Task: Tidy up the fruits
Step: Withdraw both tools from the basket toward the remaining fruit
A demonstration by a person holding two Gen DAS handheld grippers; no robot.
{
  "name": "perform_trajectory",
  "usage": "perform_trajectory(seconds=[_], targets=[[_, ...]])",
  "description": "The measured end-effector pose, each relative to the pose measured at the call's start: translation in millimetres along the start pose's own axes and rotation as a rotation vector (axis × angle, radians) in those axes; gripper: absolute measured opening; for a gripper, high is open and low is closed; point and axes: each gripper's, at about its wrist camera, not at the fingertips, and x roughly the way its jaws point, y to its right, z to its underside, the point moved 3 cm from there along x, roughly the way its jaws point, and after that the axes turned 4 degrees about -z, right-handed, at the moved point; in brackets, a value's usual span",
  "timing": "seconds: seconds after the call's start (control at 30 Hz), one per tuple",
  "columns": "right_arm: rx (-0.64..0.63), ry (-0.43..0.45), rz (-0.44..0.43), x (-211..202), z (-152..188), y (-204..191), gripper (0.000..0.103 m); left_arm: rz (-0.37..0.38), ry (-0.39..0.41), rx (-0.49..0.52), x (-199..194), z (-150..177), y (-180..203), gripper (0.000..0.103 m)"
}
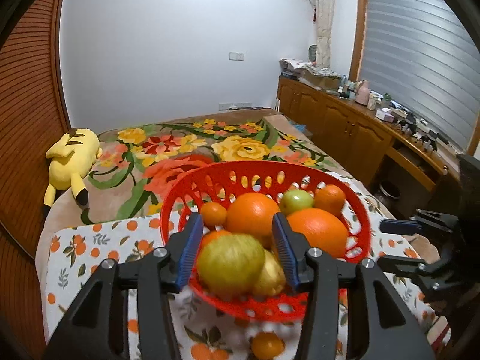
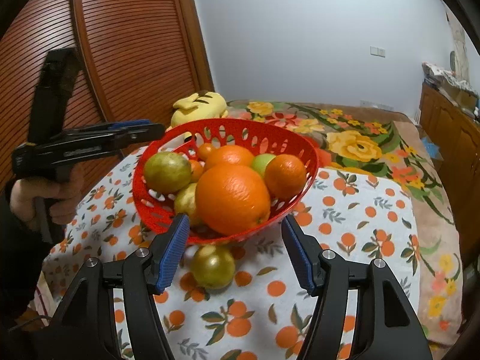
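The red basket (image 2: pixel 309 162) sits on the orange-print cloth (image 2: pixel 360 210) spread over the bed, and it is nearly full: a large orange (image 2: pixel 232 199) at its near side, a second orange (image 2: pixel 229 156) behind it, a smaller orange (image 2: pixel 285 175) to the right, a green fruit (image 2: pixel 167 171) on the left and a pale green one (image 2: pixel 261 162) at the back. One yellow-green fruit (image 2: pixel 213 267) lies loose on the cloth, just near of the basket's base; a small orange fruit (image 1: pixel 267 345) also shows low in the left wrist view, and that could be another stray.

The left gripper (image 1: pixel 237 249) hangs over the basket's left side with its fingers (image 1: pixel 189 252) spread wide. The green fruit appears between them in that view, blurred, but in the right wrist view it rests in the basket, so I judge it let go. The right gripper (image 2: pixel 234 252) is wide open too, holding nothing, its fingers (image 2: pixel 172 255) flanking the basket's near rim above the loose fruit.

The step in hand looks like collecting that loose fruit. To do it well, the right gripper should dip below the rim, straddle the fruit at its widest part, close gently since it may roll on the soft cloth, then lift clear of the rim and set it in a gap at the near left rather than on top of the large orange, where it could tumble out
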Motion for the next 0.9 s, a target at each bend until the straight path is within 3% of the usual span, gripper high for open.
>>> perform_trajectory(seconds=[0.33, 0.9], targets=[[0.000, -0.050, -0.020, 12, 24, -16, 0.066, 0.018, -0.016, -0.040, -24, 38, -2, 0.053], [0.021, -0.117, -0.018, 46, 45, -17, 0.066, 0.018, -0.166, -0.085, 0, 106, 3, 0.055]])
